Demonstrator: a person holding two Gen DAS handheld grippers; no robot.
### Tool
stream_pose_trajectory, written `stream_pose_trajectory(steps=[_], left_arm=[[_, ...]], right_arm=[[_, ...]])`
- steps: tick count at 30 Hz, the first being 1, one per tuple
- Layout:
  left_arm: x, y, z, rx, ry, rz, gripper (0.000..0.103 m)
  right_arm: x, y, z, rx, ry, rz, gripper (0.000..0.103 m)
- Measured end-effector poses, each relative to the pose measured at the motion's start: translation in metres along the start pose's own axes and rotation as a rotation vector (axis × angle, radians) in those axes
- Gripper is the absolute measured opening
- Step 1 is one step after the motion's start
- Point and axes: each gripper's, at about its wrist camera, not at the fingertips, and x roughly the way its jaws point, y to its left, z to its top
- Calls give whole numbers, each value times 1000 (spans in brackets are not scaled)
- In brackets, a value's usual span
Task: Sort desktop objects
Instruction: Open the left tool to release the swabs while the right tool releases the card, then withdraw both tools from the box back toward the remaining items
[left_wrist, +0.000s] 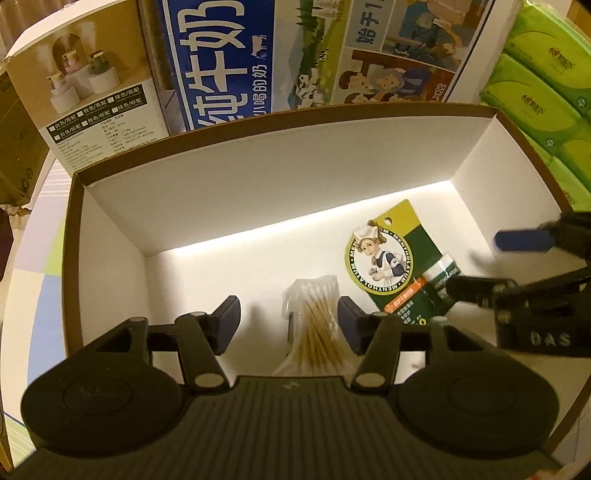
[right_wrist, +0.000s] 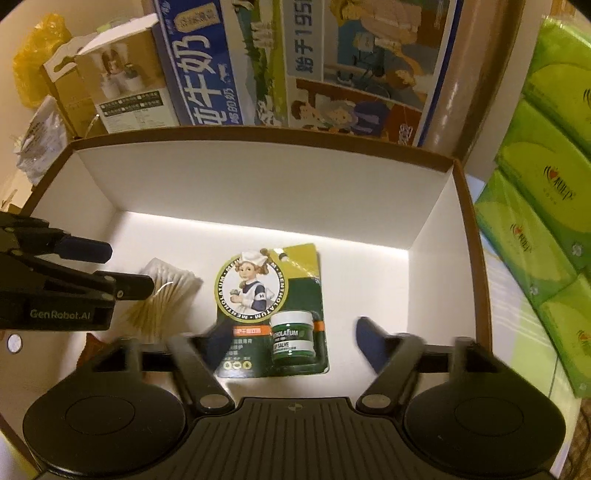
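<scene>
A white cardboard box with a brown rim (left_wrist: 258, 184) (right_wrist: 258, 184) holds two items on its floor. One, a clear bag of cotton swabs (left_wrist: 314, 325) (right_wrist: 162, 295), lies between the fingers of my left gripper (left_wrist: 288, 321) (right_wrist: 122, 267), which is open, and the pads do not press the bag. The other is a green Mentholatum lip salve card (left_wrist: 391, 254) (right_wrist: 273, 295) with a small jar in its blister. It lies flat between the spread fingers of my right gripper (right_wrist: 293, 343) (left_wrist: 484, 264), also open and not gripping it.
Behind the box stand a blue milk carton (left_wrist: 221, 66) (right_wrist: 207, 74) and a humidifier package (left_wrist: 96, 96) (right_wrist: 129, 92). Stacked green tissue packs (left_wrist: 546, 110) (right_wrist: 546, 184) line the right side. A yellow bag (right_wrist: 37, 48) and crumpled wrapping (right_wrist: 40, 144) sit at the far left.
</scene>
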Motion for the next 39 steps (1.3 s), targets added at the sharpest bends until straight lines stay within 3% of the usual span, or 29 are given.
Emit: stream_pose_trajectory(steps=[5, 7, 12, 26, 39], left_arm=[[-10, -1, -6, 25, -7, 12, 66], [-15, -2, -9, 38, -10, 17, 72], [-27, -5, -16, 46, -17, 21, 76], [-89, -14, -44, 4, -79, -23, 84], [-161, -27, -99, 7, -180, 48, 86]], right_arm=[[-14, 0, -10, -31, -5, 47, 81], [-21, 3, -14, -46, -13, 46, 94], [-38, 7, -24, -64, -29, 67, 101], [-94, 10, -57, -22, -109, 75, 101], [-155, 34, -103, -18, -211, 48, 101]])
